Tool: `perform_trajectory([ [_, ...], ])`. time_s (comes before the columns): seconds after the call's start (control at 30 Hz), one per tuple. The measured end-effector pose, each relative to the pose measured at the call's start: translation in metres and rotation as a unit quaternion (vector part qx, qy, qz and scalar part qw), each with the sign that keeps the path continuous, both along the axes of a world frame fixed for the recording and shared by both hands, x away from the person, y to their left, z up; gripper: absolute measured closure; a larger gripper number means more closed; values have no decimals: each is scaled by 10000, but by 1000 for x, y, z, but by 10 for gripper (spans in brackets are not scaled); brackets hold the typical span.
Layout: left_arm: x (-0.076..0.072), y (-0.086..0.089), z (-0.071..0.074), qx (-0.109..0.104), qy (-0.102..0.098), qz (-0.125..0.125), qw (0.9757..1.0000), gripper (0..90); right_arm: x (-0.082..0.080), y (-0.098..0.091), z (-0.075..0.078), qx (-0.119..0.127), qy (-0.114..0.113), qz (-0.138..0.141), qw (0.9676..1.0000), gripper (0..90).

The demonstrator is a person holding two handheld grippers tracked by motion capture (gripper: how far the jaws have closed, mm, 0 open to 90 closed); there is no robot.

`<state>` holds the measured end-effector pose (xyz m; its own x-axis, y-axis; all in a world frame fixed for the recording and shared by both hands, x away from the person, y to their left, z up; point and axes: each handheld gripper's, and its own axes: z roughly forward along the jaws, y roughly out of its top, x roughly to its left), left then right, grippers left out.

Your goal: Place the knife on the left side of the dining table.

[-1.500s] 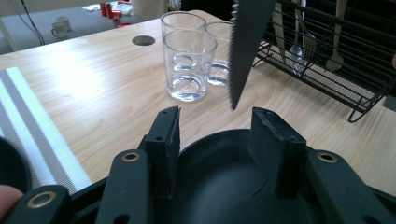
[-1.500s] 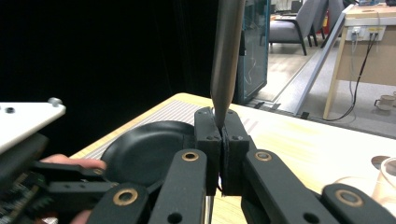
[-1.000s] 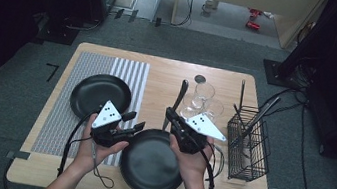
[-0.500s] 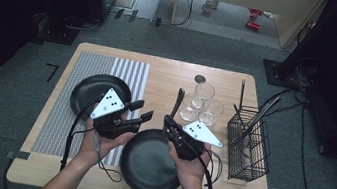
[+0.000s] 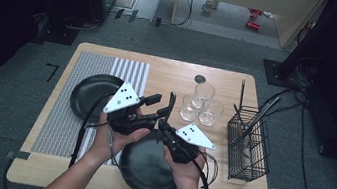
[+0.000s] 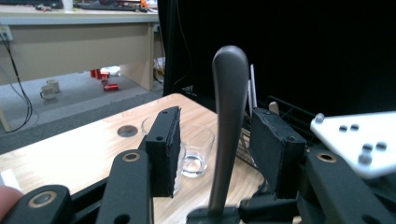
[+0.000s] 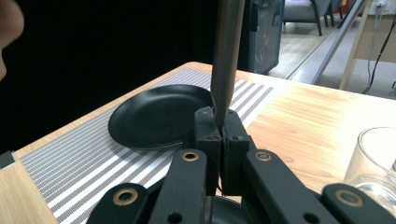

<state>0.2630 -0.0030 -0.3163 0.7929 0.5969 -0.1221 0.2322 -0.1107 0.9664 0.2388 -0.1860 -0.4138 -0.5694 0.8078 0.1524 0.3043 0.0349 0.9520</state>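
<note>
My right gripper (image 5: 162, 124) is shut on the lower end of a dark grey utensil handle (image 5: 170, 106), which stands nearly upright over the front black plate (image 5: 145, 172). In the right gripper view the pads (image 7: 208, 130) pinch the handle (image 7: 226, 56). My left gripper (image 5: 156, 109) comes in from the left and is open, one jaw on each side of the handle. In the left gripper view the handle (image 6: 229, 116) rises between the two pads (image 6: 163, 149) with a gap on both sides. The right gripper's grey plate (image 6: 364, 140) is at that view's right edge.
A second black plate (image 5: 90, 95) lies on the striped mat (image 5: 63, 124) at the left. Three clear glasses (image 5: 205, 90) stand behind the grippers. A black wire rack (image 5: 247, 146) with utensils stands at the right, near the table's edge.
My left gripper has risen and moved right, so its jaws now bracket the handle. The right gripper has stayed almost in place, still holding the utensil.
</note>
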Motion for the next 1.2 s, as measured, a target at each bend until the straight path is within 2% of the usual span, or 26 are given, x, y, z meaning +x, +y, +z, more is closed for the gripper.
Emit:
perform_trajectory([
  [0.13,0,-6,3,-27,-2,-52,10000,554,-2,4,0,-45,-30,51,10000,892],
  [0.27,3,-8,5,-30,88,-58,9999,576,-3,7,0,-81,-75,96,9999,892],
  [0.33,5,-8,5,-69,178,-82,9998,610,-4,8,1,-84,-92,112,9999,892],
  [0.57,7,-7,4,-83,311,-132,9994,717,-6,10,1,-143,-141,109,9997,892],
  [0.63,7,-8,5,-11,300,-56,9995,694,-6,11,1,-154,-142,129,9997,892],
  [0.73,7,-9,4,102,306,19,9995,714,-7,13,1,-185,-163,159,9996,892],
  [0.97,7,-6,4,101,348,-64,9993,746,-7,13,0,-196,-169,168,9995,890],
  [1.03,7,-5,4,86,359,-59,9993,747,-6,13,0,-205,-192,174,9995,881],
  [1.13,7,-3,3,89,340,-56,9994,748,-6,12,1,-176,-179,178,9995,798],
  [1.2,7,-1,3,63,348,-42,9994,749,-6,11,2,-199,-180,251,9993,781],
])
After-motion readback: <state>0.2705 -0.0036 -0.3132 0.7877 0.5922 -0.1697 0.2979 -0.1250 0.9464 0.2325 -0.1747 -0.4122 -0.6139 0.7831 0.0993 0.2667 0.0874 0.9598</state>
